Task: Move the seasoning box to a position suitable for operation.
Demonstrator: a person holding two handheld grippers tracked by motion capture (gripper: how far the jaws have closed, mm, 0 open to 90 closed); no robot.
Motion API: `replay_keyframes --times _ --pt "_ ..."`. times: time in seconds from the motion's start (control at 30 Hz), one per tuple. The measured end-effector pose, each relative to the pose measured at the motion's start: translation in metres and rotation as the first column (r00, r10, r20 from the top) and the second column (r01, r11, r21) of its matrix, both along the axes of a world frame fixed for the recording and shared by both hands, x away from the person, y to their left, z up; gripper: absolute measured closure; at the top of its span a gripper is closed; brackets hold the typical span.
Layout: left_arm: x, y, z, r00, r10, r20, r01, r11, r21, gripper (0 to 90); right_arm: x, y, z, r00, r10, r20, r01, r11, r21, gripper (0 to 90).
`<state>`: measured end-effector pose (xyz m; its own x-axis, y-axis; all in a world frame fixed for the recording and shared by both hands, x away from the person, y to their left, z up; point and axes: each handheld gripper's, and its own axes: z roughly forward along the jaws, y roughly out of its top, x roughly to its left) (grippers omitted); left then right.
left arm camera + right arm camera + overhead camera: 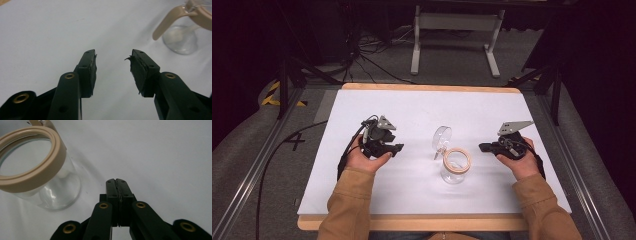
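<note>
Desk (362, 220): wooden top, edge visible at near and far sides, covered by a white sheet (412, 110). On the sheet, right of centre: clear glass jar (455, 169), upright, tan ring at the mouth, hinged glass lid (441, 138) swung open behind it. Both hands rest on the sheet, either side of jar.

Soft overhead light is washing the table (422, 107) evenly; surroundings are lying dark, and nearest the jaws everything is blurring.
</note>
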<state>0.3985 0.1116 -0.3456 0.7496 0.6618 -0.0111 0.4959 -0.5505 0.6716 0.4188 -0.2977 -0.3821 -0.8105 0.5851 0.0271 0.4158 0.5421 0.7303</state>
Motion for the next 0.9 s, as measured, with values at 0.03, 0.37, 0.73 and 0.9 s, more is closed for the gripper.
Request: replay_keyframes --times 0.03,0.37,0.73,0.9 --pt "0.000 0.000 0.000 1.0000 0.000 0.000 0.000 1.0000 0.000 55.5 -0.001 0.003 -0.001 1.0000 0.005 0.000 -0.005 1.000 0.001 89.9" --pt "-0.014 -0.014 0.017 0.9981 -0.061 -0.011 0.061 0.9981 0.001 54.2 0.000 0.020 -0.010 0.9975 0.058 -0.040 -0.058 0.998 -0.002 89.9" --pt "-0.019 -0.014 0.017 0.9972 -0.069 -0.028 0.069 0.9975 0.017 52.4 0.002 0.039 -0.021 0.9906 0.113 -0.078 -0.115 0.993 -0.034 89.9" --pt "-0.019 -0.013 0.017 0.9975 -0.063 -0.033 0.063 0.9979 0.015 52.0 0.002 0.045 -0.025 0.9852 0.137 -0.103 -0.143 0.988 -0.054 89.9"
